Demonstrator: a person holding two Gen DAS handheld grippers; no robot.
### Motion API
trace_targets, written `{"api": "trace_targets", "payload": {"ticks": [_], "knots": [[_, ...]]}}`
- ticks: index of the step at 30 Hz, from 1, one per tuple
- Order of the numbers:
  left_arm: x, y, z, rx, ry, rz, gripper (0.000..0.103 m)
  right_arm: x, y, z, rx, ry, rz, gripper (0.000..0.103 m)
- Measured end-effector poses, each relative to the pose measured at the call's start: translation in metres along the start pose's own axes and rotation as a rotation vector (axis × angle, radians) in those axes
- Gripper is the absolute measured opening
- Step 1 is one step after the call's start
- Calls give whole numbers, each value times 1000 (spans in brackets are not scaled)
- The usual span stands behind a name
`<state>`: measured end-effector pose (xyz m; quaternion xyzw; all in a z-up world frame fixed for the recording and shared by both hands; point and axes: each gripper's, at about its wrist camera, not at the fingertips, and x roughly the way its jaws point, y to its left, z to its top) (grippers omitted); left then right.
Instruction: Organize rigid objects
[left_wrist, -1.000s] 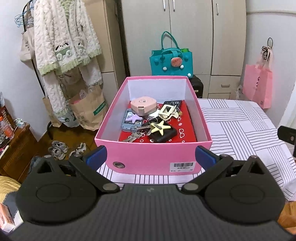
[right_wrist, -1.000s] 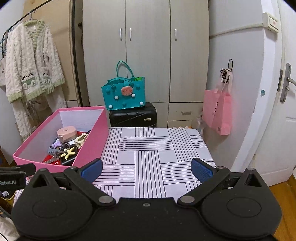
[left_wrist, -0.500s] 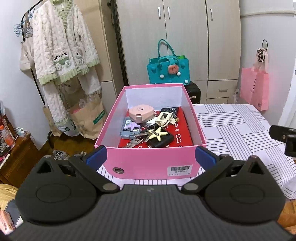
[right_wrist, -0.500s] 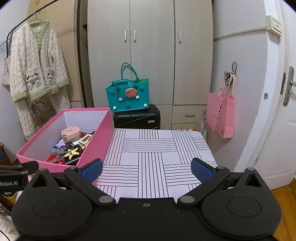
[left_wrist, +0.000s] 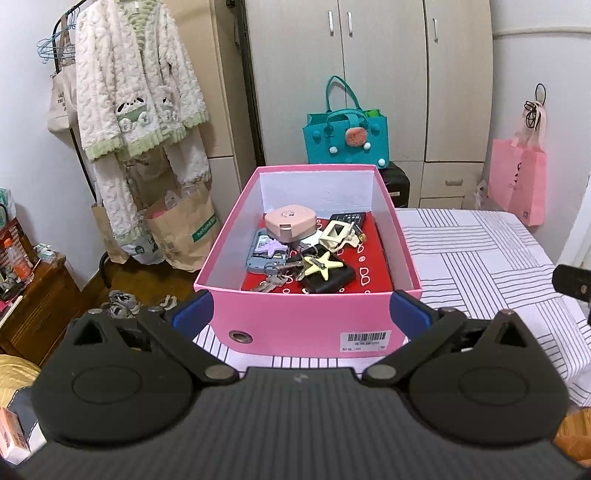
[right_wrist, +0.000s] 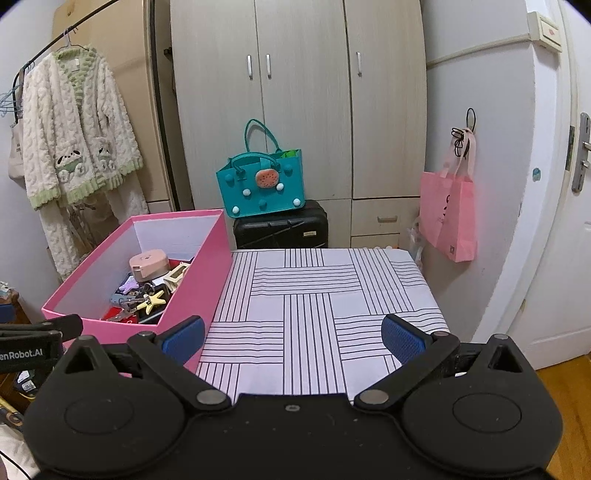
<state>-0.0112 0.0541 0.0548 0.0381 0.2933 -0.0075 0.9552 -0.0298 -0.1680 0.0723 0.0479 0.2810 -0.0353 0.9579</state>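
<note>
A pink box (left_wrist: 306, 325) stands on the left end of a table with a striped cloth (left_wrist: 476, 258). Inside it lie a pink rounded case (left_wrist: 290, 223), a yellow star clip (left_wrist: 322, 263), keys (left_wrist: 271, 282), a cream clip (left_wrist: 338, 232), a black wallet (left_wrist: 332, 280) and a grey phone (left_wrist: 264, 253). My left gripper (left_wrist: 301, 317) is open and empty, just in front of the box's near wall. My right gripper (right_wrist: 291, 338) is open and empty over the striped cloth (right_wrist: 317, 291), to the right of the box (right_wrist: 199, 280).
A teal bag (right_wrist: 260, 184) sits on a black suitcase (right_wrist: 280, 227) behind the table, before a wardrobe (right_wrist: 295, 92). A pink bag (right_wrist: 448, 218) hangs on the right wall. A fleece robe (left_wrist: 133, 96) hangs at the left above paper bags (left_wrist: 181, 229). A door (right_wrist: 569, 221) is at the far right.
Both grippers have pulled back and risen a little; the box and table look slightly lower and farther in both views. Both stay open and empty.
</note>
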Motion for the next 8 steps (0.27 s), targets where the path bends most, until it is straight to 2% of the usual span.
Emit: {"api": "trace_targets", "payload": {"ticks": [8], "knots": [[3,-4,-2,18,25,-7,103,4,-5,-1,26,15,11,103]]}}
